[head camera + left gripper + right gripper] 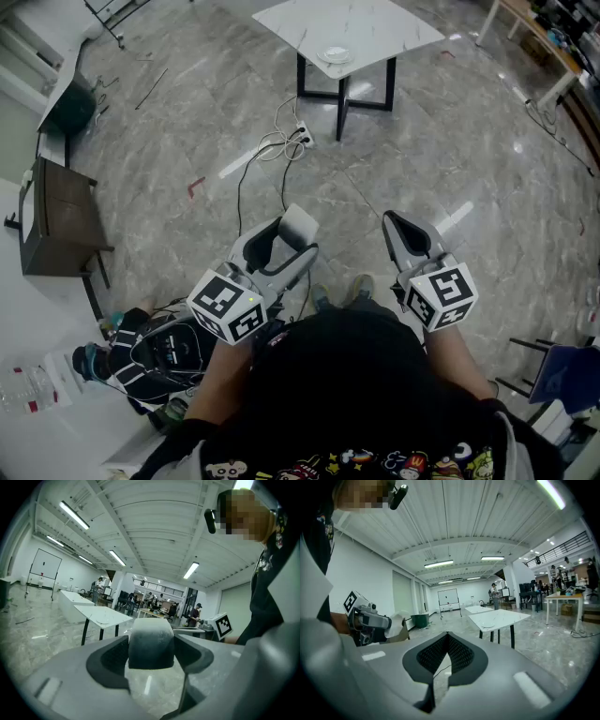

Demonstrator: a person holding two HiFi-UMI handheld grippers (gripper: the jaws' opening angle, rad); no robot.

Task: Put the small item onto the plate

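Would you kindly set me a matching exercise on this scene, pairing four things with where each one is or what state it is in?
Things:
1. small white item
2. right tongs
3. plate
4. white cable

Places or states:
A. on the white table
B. on the floor, beside the table's base
C. clamped in the left tongs
D. shut, holding nothing

Pairs: 1-C, 2-D, 3-A, 4-B.
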